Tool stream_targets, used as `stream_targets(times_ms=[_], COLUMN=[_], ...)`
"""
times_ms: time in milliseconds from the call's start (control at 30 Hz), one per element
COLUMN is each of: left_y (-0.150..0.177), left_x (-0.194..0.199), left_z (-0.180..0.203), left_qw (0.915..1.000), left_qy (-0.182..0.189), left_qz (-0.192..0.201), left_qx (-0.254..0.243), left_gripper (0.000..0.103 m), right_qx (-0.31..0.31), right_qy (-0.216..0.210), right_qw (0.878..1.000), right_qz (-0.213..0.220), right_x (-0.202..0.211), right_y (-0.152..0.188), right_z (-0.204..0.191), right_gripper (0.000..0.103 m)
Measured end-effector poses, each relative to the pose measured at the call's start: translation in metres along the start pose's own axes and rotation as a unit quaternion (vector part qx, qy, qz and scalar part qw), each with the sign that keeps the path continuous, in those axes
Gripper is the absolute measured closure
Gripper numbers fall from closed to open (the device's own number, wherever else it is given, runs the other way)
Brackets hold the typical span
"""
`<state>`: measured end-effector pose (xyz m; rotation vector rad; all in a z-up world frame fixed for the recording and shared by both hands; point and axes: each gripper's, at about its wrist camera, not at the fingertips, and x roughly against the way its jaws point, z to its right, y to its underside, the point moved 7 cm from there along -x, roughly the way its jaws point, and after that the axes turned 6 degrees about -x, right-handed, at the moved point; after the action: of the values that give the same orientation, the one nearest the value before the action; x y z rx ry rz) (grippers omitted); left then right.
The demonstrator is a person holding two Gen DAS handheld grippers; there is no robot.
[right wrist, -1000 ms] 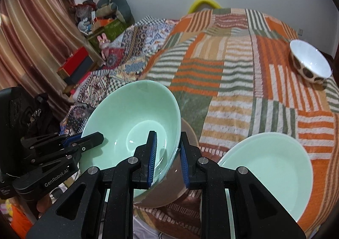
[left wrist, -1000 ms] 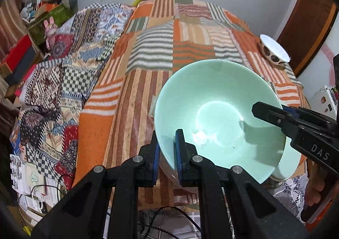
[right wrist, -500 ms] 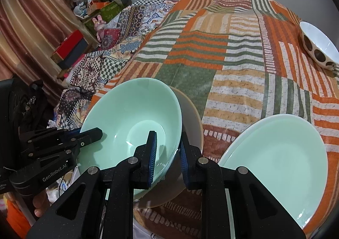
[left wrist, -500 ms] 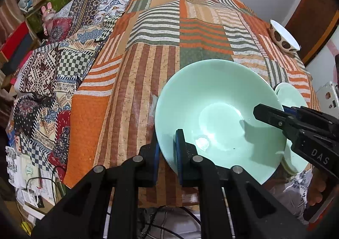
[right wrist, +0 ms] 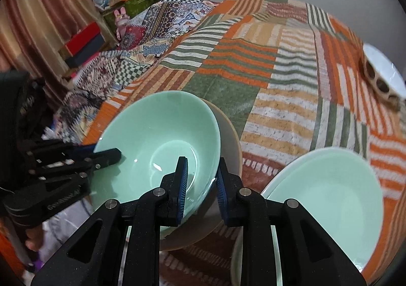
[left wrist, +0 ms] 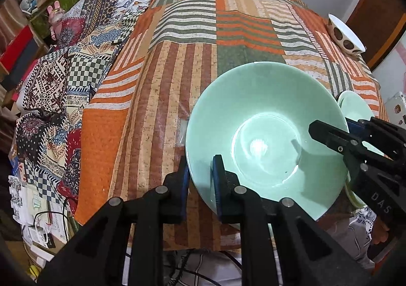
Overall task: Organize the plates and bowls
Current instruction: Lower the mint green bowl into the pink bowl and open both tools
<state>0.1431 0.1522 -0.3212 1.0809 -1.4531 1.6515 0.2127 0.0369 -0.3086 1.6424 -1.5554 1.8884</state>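
A pale green bowl (left wrist: 266,121) hangs between both grippers at the near edge of the table. My left gripper (left wrist: 200,166) has the bowl's near rim between its blue pads; its jaws are opening slightly, with the pads still against the rim. My right gripper (right wrist: 201,166) is shut on the opposite rim of the green bowl (right wrist: 157,128). Under it a tan bowl (right wrist: 229,133) shows, and the green bowl sits tilted inside it. In the left wrist view the right gripper (left wrist: 332,128) reaches over the rim from the right.
A stack of pale green plates (right wrist: 330,197) lies to the right of the bowls. A white bowl with brown spots (left wrist: 345,35) stands near the far right edge. The striped patchwork cloth (left wrist: 228,32) covers the table; a patterned bed and boxes lie to the left.
Both grippers have sunk with the green bowl and tipped further down. The bowl has come lower into the tan bowl beneath it.
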Motion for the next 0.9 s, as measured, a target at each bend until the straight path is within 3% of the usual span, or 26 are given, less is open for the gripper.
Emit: stream_targets(times_ms=[167, 333, 400, 467, 633, 733, 800, 900], left_y=[0.000, -0.010, -0.018, -0.025, -0.048, -0.066, -0.078, -0.098], left_x=[0.002, 0.026, 0.041, 0.053, 0.088, 0.109, 0.120, 0.132], left_z=[0.000, 0.001, 0.003, 0.006, 0.020, 0.037, 0.050, 0.069], left_qw=[1.0000, 0.9993, 0.9986, 0.9981, 0.9943, 0.9899, 0.9860, 0.9802], left_qy=[0.001, -0.024, -0.023, -0.018, 0.001, 0.010, 0.016, 0.024], left_qz=[-0.006, 0.026, 0.044, 0.057, 0.105, 0.138, 0.163, 0.192], left_qx=[0.001, -0.015, -0.017, -0.017, -0.017, -0.028, -0.033, -0.042], left_gripper=[0.085, 0.085, 0.085, 0.085, 0.082, 0.074, 0.060, 0.052], right_qx=[-0.015, -0.050, -0.050, -0.053, -0.072, -0.087, -0.102, -0.122], right_qy=[-0.009, -0.041, -0.030, -0.022, -0.021, -0.011, -0.005, 0.011], right_qw=[1.000, 0.998, 0.998, 0.998, 0.994, 0.991, 0.988, 0.981], right_qz=[-0.005, -0.004, 0.012, 0.039, 0.075, 0.098, 0.118, 0.150], right_x=[0.002, 0.012, 0.020, 0.033, 0.065, 0.085, 0.102, 0.129], right_y=[-0.002, -0.005, -0.008, -0.015, -0.028, -0.034, -0.038, -0.045], right_z=[0.010, 0.018, 0.020, 0.026, 0.049, 0.068, 0.086, 0.116], right_gripper=[0.082, 0.081, 0.078, 0.068, 0.067, 0.064, 0.060, 0.058])
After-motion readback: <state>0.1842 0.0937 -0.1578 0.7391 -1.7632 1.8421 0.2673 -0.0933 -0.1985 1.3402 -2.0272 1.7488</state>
